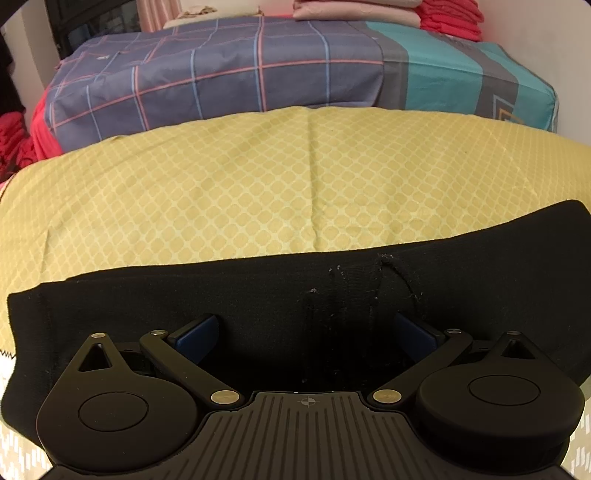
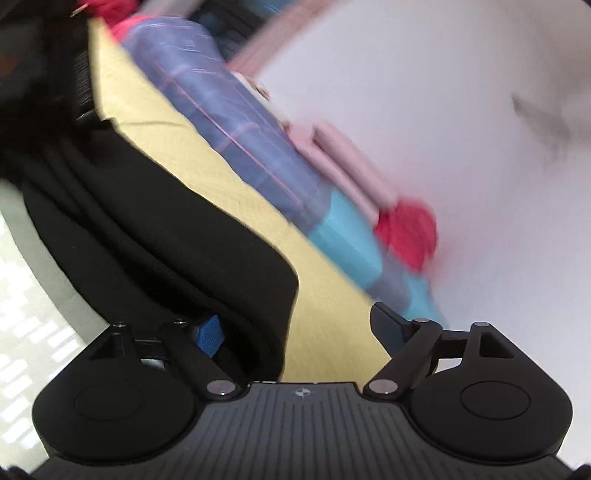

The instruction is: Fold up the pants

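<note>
Yellow patterned cloth (image 1: 258,192) covers the bed, and on its near edge lie the black pants (image 1: 221,295), stretched as a long dark band from left to right, with a little pale lint near the middle. The left claw (image 1: 306,336) sits low over the pants with its jaws spread wide, the blue pads (image 1: 195,338) apart on either side of the dark fabric and nothing pinched between them. The right claw (image 2: 295,328) is tilted, its view blurred; its jaws also stand wide, one blue pad against a bunched fold of the pants (image 2: 166,229), the other over the yellow cloth (image 2: 325,317). Beyond the yellow cloth lies a plaid purple and teal cover (image 1: 240,74). Folded pink cloths (image 1: 354,11) and a red pile (image 1: 450,16) rest at the far end by the white wall (image 2: 443,92).
</note>
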Demonstrator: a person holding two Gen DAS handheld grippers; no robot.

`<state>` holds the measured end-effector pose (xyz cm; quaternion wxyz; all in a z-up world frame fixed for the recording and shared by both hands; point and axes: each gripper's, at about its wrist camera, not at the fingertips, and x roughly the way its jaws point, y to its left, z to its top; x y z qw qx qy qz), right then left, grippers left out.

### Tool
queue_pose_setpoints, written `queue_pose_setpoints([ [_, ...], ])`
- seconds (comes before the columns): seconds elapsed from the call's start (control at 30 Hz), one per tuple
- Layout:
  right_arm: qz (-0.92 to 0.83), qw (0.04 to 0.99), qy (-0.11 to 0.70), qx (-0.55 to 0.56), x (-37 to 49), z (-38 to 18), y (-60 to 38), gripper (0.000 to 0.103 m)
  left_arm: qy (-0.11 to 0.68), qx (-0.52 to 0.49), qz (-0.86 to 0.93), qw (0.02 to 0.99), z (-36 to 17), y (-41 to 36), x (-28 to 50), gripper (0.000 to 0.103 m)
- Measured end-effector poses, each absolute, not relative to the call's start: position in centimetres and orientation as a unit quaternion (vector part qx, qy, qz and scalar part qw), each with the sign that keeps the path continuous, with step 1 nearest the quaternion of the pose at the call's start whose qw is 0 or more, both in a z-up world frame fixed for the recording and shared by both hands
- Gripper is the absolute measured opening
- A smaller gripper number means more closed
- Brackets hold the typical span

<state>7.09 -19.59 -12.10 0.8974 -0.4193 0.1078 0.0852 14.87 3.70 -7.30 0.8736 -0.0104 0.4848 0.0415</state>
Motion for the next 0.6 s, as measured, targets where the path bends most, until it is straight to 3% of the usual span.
queue_pose_setpoints([
  [0.13,0.038,0.947,0.168,-0.273,10.6,-10.0,-22.7,0.089,0.483,-0.009,0.041,0.875,-7.3,3.7,14.7,0.103],
  [0.2,0.039,0.928,0.182,-0.324,10.2,-11.3,-22.0,0.087,0.482,-0.005,0.043,0.875,-7.4,3.6,14.7,0.103],
  [0.27,0.066,0.897,0.176,-0.4,9.1,-12.4,-20.8,0.071,0.483,-0.005,0.043,0.875,-7.4,3.5,14.7,0.103],
  [0.3,0.083,0.892,0.163,-0.413,8.9,-12.4,-20.5,0.071,0.483,-0.005,0.043,0.874,-7.4,3.6,14.8,0.103],
  [0.33,0.08,0.891,0.149,-0.422,9.1,-12.3,-20.4,0.074,0.483,-0.005,0.042,0.874,-7.4,3.6,14.8,0.103],
  [0.37,0.058,0.896,0.146,-0.416,9.6,-12.0,-20.8,0.084,0.483,-0.006,0.042,0.875,-7.4,3.6,14.8,0.103],
  [0.43,0.043,0.915,0.191,-0.352,11.5,-11.3,-22.5,0.091,0.483,-0.007,0.04,0.875,-7.4,3.7,14.8,0.103],
  [0.5,0.056,0.911,0.225,-0.341,11.9,-11.3,-23.1,0.091,0.483,-0.006,0.04,0.875,-7.4,3.7,14.8,0.103],
  [0.6,0.104,0.886,0.197,-0.407,9.6,-10.9,-22.9,0.087,0.485,-0.007,0.039,0.874,-7.4,3.8,14.9,0.103],
])
